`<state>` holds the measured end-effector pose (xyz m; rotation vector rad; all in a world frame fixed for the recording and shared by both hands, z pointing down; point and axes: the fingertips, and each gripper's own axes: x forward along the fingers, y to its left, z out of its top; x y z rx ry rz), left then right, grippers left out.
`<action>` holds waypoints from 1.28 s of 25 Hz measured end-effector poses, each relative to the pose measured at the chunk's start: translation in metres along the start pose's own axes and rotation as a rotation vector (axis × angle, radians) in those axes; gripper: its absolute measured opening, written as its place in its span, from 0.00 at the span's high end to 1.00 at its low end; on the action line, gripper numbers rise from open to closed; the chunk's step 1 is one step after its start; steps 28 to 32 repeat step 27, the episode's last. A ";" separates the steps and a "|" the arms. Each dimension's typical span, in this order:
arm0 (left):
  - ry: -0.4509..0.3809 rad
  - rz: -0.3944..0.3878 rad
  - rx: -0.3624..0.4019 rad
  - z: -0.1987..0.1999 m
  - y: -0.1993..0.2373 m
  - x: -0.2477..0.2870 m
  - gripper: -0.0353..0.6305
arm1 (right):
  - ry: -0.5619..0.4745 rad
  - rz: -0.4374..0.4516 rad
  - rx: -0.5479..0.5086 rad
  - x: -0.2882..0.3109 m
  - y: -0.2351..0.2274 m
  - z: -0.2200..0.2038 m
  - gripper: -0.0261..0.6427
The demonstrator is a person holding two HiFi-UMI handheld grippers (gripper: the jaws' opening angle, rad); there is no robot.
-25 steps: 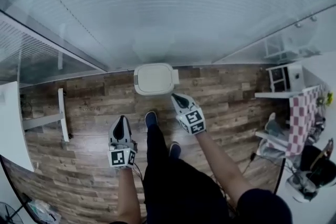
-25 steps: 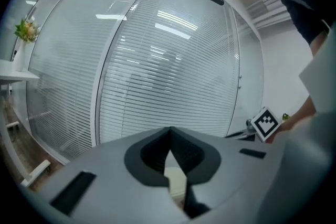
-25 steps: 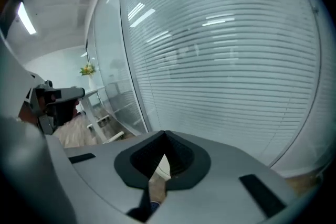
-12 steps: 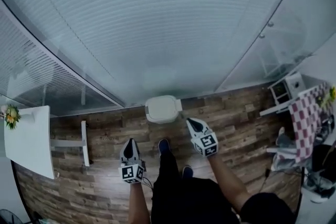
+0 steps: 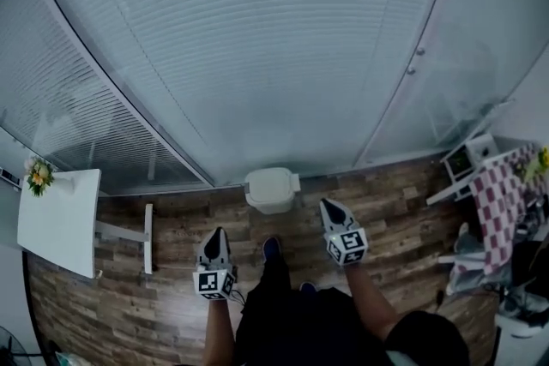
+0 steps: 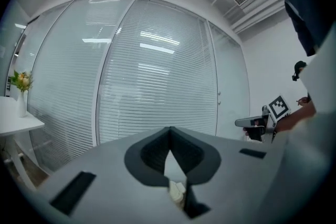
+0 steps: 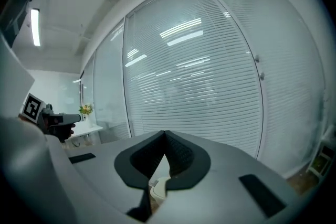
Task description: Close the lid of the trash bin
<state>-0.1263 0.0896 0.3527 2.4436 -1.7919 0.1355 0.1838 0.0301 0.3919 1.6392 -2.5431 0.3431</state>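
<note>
Head camera: high, looking steeply down on trash bin [image 5: 272, 189], left gripper [image 5: 216, 236] and right gripper [image 5: 328, 207]. Gripper cameras: lower, each facing along its jaws. All three share the blinds [image 5: 257, 56].

1. Trash bin [image 7: 156, 190]: only a cream sliver under right gripper [image 7: 165, 132] tips; rest behind jaws.
2. Cream scrap [image 6: 176, 192] under left gripper [image 6: 169, 128] tips: too little to identify.
3. Checked cloth [image 5: 502, 193], right of right gripper: cut by edge.
</note>
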 end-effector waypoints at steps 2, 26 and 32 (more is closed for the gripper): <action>-0.024 -0.005 0.007 0.013 -0.007 -0.008 0.94 | -0.028 0.003 0.000 -0.009 0.002 0.009 0.96; -0.055 0.013 -0.046 0.037 -0.024 -0.071 0.94 | -0.052 0.090 -0.202 -0.058 0.073 0.024 0.96; -0.064 0.012 -0.040 0.041 -0.020 -0.071 0.94 | -0.059 0.091 -0.203 -0.054 0.076 0.026 0.96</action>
